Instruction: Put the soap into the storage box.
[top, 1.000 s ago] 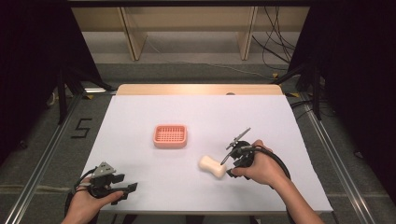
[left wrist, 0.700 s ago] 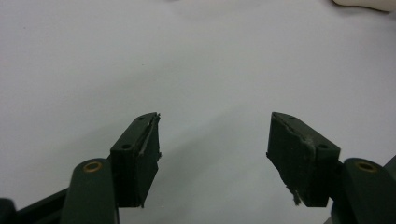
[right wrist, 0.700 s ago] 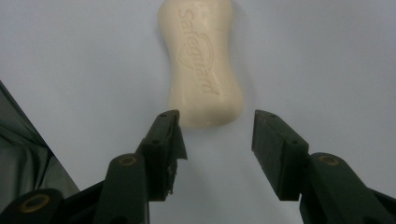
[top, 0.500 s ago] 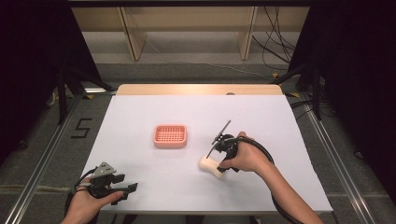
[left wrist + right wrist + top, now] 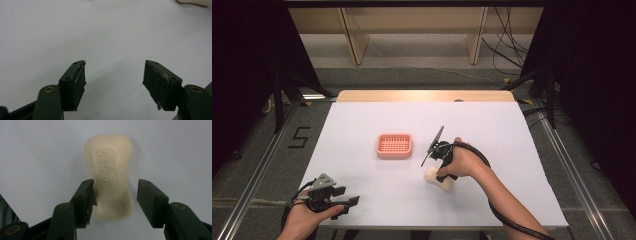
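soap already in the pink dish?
No. The soap bar lies on the white table between the right gripper and its open jaws, apart from the pink dish.

The white tabletop (image 5: 362,125) had a pale wooden strip (image 5: 422,95) along its far edge. Beyond it stood a light wooden shelf unit (image 5: 412,30) on grey floor (image 5: 257,155), where a "5" (image 5: 298,137) was marked. Black cables (image 5: 507,50) lay at the far right, and dark curtains (image 5: 242,60) flanked both sides.
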